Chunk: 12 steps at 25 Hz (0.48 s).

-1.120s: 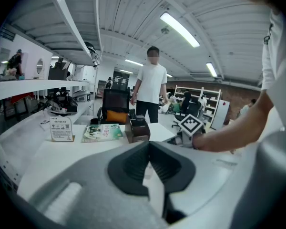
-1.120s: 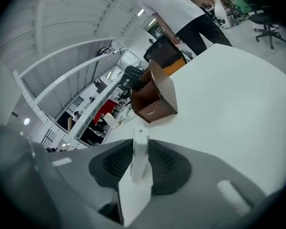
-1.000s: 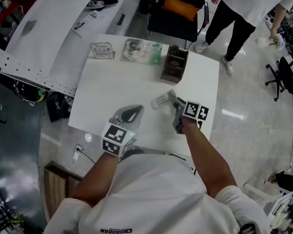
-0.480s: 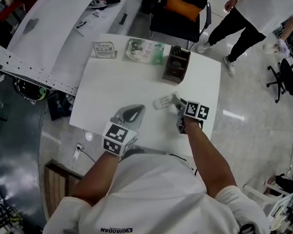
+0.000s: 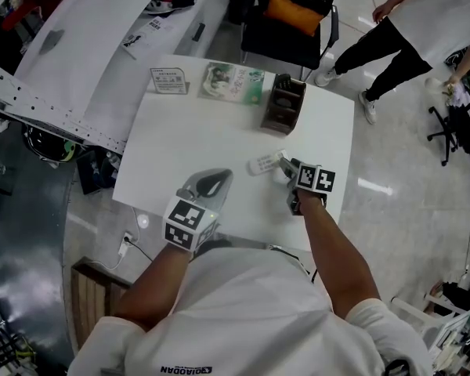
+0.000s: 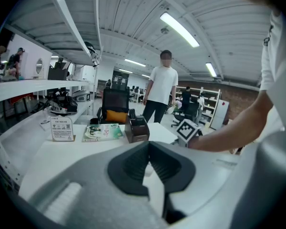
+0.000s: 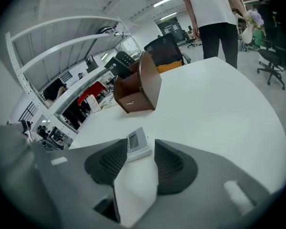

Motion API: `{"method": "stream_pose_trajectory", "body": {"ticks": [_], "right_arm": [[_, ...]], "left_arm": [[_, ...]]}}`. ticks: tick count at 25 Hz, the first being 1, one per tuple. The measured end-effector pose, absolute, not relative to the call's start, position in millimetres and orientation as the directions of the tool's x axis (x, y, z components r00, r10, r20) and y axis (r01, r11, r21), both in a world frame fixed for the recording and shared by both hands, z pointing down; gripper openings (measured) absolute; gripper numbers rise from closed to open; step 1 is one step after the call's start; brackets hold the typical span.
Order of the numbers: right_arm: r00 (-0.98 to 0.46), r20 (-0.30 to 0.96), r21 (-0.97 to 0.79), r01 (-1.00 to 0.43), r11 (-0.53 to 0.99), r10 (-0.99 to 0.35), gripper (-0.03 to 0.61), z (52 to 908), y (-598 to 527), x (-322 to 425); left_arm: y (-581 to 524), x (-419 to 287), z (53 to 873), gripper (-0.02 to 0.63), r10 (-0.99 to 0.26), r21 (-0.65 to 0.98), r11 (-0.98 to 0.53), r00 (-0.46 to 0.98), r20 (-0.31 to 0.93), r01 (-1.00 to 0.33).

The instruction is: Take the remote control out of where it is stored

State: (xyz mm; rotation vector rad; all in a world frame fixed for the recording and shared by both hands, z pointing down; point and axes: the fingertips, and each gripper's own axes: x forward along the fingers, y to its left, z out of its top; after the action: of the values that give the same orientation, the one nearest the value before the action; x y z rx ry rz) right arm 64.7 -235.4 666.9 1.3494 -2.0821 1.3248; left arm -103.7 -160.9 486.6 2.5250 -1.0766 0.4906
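Note:
The white remote control (image 5: 263,163) lies flat on the white table (image 5: 188,135), outside the brown wooden holder (image 5: 280,106). In the right gripper view the remote (image 7: 136,140) sits between the jaws of my right gripper (image 7: 140,146), display end pointing away. Those jaws have just been opening and now stand apart from it, so the right gripper (image 5: 285,165) is open. A dark remote still sticks out of the holder (image 7: 139,87). My left gripper (image 5: 221,174) hovers over the table's near edge, shut and empty (image 6: 148,144).
A small sign card (image 5: 164,80) and a green booklet (image 5: 230,82) lie along the table's far edge. Behind it stands a black chair with an orange cushion (image 5: 290,14). A person (image 5: 423,22) stands at the far right. The table's right edge runs close to my right gripper.
The right gripper sank a little and its jaws spread; the remote went from tilted in the grip to lying flat on the table. The left gripper stayed put. The person behind moved right.

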Motion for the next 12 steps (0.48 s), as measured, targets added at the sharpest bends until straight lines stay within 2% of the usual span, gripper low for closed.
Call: {"method": "stream_pose_trajectory", "body": {"ticks": [5, 12], "right_arm": [[-0.483, 0.657, -0.475, -0.861, 0.18, -0.579, 0.162, 649, -234, 67], [-0.525, 0.55, -0.389, -0.849, 0.357, -0.65, 0.016, 594, -221, 48]], "left_arm": [[-159, -104, 485, 0.002, -0.612, 0.183, -0.656, 0.658, 0.438, -0.732], [-160, -102, 482, 0.002, -0.61, 0.177, -0.669, 0.669, 0.425, -0.722]]}}
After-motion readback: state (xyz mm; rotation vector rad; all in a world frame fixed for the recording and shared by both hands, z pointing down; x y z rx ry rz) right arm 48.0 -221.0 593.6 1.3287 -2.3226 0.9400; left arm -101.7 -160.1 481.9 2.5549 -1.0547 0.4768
